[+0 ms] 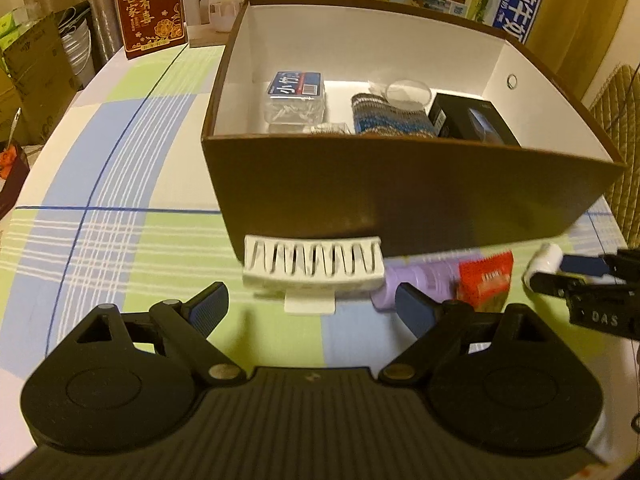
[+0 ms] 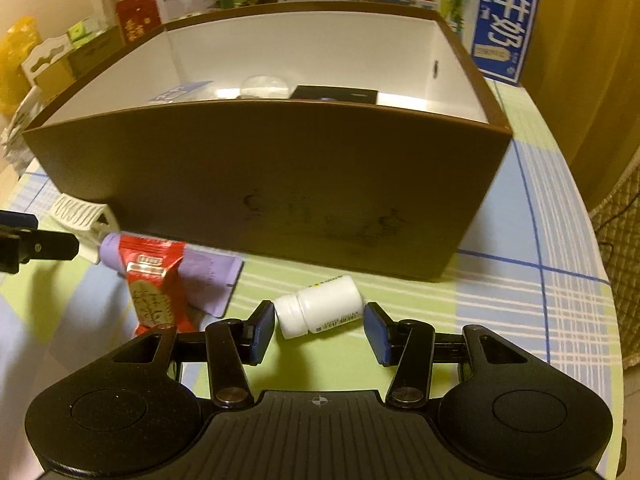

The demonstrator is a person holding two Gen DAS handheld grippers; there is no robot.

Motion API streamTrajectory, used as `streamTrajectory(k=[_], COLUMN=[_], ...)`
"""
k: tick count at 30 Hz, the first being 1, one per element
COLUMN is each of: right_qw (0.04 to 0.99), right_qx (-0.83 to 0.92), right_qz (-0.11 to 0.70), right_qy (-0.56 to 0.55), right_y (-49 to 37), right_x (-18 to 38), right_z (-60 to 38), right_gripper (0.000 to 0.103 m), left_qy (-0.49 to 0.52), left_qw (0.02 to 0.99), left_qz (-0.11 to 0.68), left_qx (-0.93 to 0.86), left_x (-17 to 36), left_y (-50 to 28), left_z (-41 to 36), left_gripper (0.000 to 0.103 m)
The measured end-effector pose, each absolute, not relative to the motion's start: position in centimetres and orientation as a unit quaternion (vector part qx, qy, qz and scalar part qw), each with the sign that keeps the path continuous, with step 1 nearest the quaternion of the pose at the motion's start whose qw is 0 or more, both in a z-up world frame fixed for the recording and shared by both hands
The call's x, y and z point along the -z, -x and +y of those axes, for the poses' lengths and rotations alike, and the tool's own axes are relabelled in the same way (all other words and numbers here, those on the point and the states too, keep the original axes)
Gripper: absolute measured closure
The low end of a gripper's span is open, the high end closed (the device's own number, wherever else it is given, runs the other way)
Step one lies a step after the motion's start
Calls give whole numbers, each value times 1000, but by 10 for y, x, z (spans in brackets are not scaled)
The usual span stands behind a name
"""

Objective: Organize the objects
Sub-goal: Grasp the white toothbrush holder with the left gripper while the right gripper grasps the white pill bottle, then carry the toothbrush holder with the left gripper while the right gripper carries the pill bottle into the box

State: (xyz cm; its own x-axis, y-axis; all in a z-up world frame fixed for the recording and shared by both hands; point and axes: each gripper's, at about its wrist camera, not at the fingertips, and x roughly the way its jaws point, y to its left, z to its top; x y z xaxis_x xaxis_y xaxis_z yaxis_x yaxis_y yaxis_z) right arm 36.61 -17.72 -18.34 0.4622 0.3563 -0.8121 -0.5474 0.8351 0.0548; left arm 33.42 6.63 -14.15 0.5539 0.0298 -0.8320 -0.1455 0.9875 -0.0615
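Box (image 2: 280, 200) sits dead ahead of both tools, brown outside, white inside, near wall tall; a few items already lie in it. Counter (image 2: 520, 280) carries the rest, all short of that wall.

Left tool (image 1: 312, 304): wide open, holding nothing. White slotted clip (image 1: 314, 266) lies just ahead of its tips, touching or nearly touching the box. Risk: pushing forward jams the clip against the wall instead of getting the fingers around it.

Right tool (image 2: 319, 326): open, nothing gripped. White bottle (image 2: 320, 307) lies on its side between the fingertips, skewed to them, cap near the left pad. Risk: round body, so uneven closing could roll or squirt it out.

Purple tube (image 2: 192, 272) and red packet (image 2: 154, 288) overlap left of the right tool; a sideways drift could knock them.

Lift too low and the bottle clips the box rim.
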Motion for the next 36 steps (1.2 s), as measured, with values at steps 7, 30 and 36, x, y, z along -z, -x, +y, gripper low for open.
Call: streamTrajectory(k=[7, 30, 36], right_qw=[852, 837, 840], right_qx=[-255, -308, -297], right_qz=[447, 419, 430], right_qy=[95, 170, 148], right_y=[-368, -367, -363], right_x=[183, 192, 191], right_z=[-180, -170, -174], right_gripper=[57, 59, 59], left_qy=[51, 41, 43], left_qw=[881, 874, 873], left_qz=[468, 478, 477], left_qx=[-40, -78, -87], left_x=[153, 147, 144], left_y=[-353, -301, -288], left_z=[66, 96, 93], left_gripper=[18, 21, 21])
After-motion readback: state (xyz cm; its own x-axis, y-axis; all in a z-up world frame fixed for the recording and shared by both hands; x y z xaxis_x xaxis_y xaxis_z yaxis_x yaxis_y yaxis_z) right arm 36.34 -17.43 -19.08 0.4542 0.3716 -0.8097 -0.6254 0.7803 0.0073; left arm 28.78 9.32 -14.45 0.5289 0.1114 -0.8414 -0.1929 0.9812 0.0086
